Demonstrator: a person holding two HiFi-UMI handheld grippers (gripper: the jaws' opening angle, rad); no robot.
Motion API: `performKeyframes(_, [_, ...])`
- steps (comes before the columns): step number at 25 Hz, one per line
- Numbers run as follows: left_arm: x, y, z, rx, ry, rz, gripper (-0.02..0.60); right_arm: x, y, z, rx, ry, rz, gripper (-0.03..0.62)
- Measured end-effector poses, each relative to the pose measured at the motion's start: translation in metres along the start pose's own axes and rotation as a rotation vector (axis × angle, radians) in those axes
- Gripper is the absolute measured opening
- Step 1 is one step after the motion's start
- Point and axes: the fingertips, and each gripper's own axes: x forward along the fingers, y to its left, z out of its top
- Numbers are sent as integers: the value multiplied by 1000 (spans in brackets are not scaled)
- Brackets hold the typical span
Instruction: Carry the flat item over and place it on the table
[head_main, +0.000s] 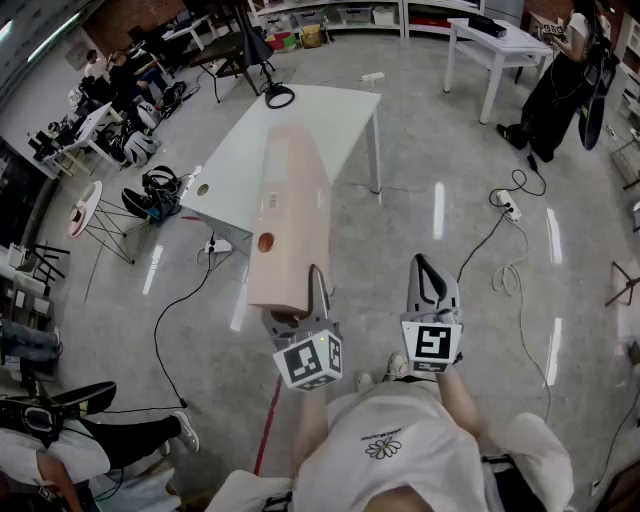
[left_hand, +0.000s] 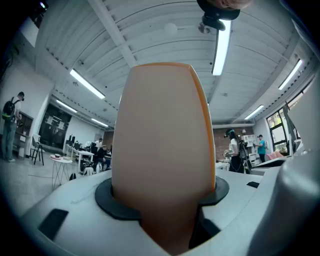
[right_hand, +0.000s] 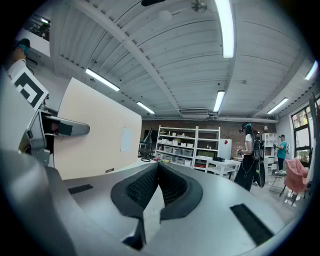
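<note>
1. The left gripper (head_main: 300, 305) is clamped on the near end of the flat board (head_main: 288, 220). In the left gripper view the pale beige panel (left_hand: 160, 150) fills the gap between the dark pads, which press on both its faces.
2. The board reaches forward and away from the person, off the floor, held only at that near end. An orange strip runs along its right edge in the left gripper view. In the head view, a small orange dot and a pale label sit on its upper face.
3. In the head view the board's far end overlaps the top of the white table (head_main: 240, 150). Whether it touches the tabletop cannot be told from here.
4. The right gripper (head_main: 432, 280) is just beside the left one, apart from the board. Its jaws are together with nothing between them, the ribbed pads meeting at their tips (right_hand: 159, 185).
5. In the right gripper view the board (right_hand: 95, 130) stands as a broad cream plane at the left.
6. A black ring-shaped object (head_main: 279, 96), possibly a coiled cable or a headset, lies on the table's far end.
7. A black cable (head_main: 185, 300) trails over the grey floor left of the table. A second white table (head_main: 500, 45) stands well apart at the upper right, with a person in black (head_main: 555, 90) beside it.
</note>
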Motion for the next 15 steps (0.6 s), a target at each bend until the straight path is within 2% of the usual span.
performKeyframes(5, [-3, -1, 1, -3, -8, -10, 296, -5, -2, -3, 1, 5, -10, 12])
performKeyframes(15, [14, -29, 0, 4, 2, -23, 296, 7, -28, -18, 18, 38, -12, 12])
